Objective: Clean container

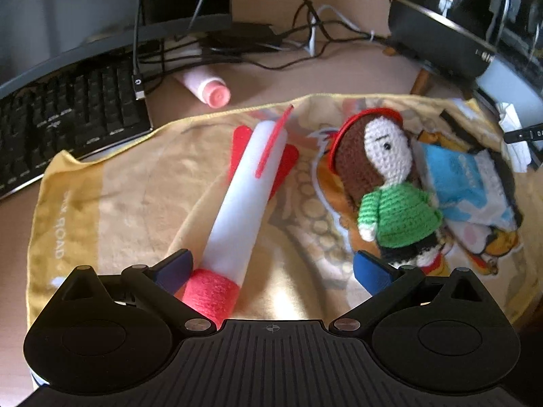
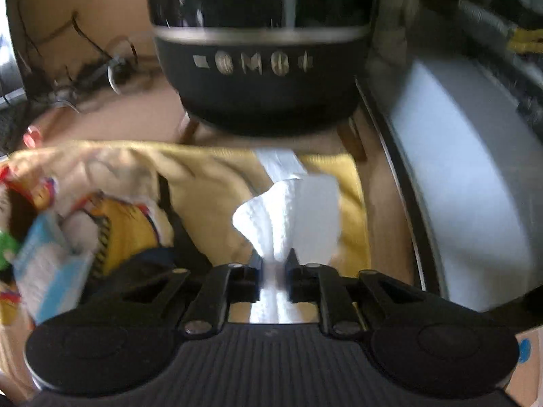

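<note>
A white tube-shaped toy [image 1: 247,183] with red fins and a red wound end lies on a yellow printed towel [image 1: 135,196]. My left gripper [image 1: 273,269] hangs open over the towel, and the toy's red end sits between its blue pads [image 1: 174,268], close to the left one, which does not press on it. In the blurred right wrist view my right gripper [image 2: 275,264] is shut on a crumpled white tissue [image 2: 292,210] that fans out above the towel's [image 2: 210,169] far edge.
A crochet doll [image 1: 390,183] and a blue tissue pack [image 1: 454,176] lie on the towel's right side. Beyond it are a pink tube [image 1: 207,86], a black keyboard [image 1: 61,118], tangled cables [image 1: 305,34] and a round black appliance [image 2: 264,68].
</note>
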### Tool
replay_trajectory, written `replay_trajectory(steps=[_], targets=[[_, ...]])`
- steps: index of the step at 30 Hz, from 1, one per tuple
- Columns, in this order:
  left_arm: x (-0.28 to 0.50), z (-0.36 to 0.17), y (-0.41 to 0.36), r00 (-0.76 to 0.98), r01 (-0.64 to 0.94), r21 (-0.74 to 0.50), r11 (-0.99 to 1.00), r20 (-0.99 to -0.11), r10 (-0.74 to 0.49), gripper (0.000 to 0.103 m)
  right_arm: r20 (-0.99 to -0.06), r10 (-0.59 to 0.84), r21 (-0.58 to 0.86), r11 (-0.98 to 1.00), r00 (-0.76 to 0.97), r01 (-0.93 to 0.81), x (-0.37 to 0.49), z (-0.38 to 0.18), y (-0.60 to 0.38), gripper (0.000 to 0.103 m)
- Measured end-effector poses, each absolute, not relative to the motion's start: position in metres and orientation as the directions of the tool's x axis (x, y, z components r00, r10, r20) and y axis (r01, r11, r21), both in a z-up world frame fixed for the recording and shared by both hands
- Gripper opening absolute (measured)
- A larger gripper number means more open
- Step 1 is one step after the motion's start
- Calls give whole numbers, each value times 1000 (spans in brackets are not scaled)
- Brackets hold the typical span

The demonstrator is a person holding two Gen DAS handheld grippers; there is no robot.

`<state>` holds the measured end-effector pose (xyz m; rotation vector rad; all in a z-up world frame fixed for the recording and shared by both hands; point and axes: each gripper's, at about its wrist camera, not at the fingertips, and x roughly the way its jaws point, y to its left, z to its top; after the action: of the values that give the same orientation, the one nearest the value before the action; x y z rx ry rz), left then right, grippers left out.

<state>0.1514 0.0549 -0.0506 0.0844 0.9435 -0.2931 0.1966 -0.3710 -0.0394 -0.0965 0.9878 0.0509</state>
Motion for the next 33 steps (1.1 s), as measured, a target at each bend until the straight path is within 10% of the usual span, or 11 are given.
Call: replay_trajectory(steps=[4, 13, 21, 26, 33], targets=[[153, -50, 54, 542, 271, -49, 961, -817, -195, 87, -840, -32, -101, 990, 542, -97, 198, -53, -365, 54], [153, -37, 77, 538, 155, -204, 967, -803, -256, 53, -817, 27, 28, 1000, 576, -6, 189, -43, -375, 61], [132, -25, 59, 533, 90, -391, 916, -758, -376, 70, -798, 34, 87, 995, 602, 58, 168, -36, -367, 68], [123, -25, 44, 555, 111, -348, 931, -756, -348, 93, -793, -23, 67, 990, 608, 125, 139, -30, -362, 79], [100, -17, 29, 573, 96, -325, 941, -754, -319, 97, -716, -21, 84, 990, 697, 115, 96, -4, -342, 96]])
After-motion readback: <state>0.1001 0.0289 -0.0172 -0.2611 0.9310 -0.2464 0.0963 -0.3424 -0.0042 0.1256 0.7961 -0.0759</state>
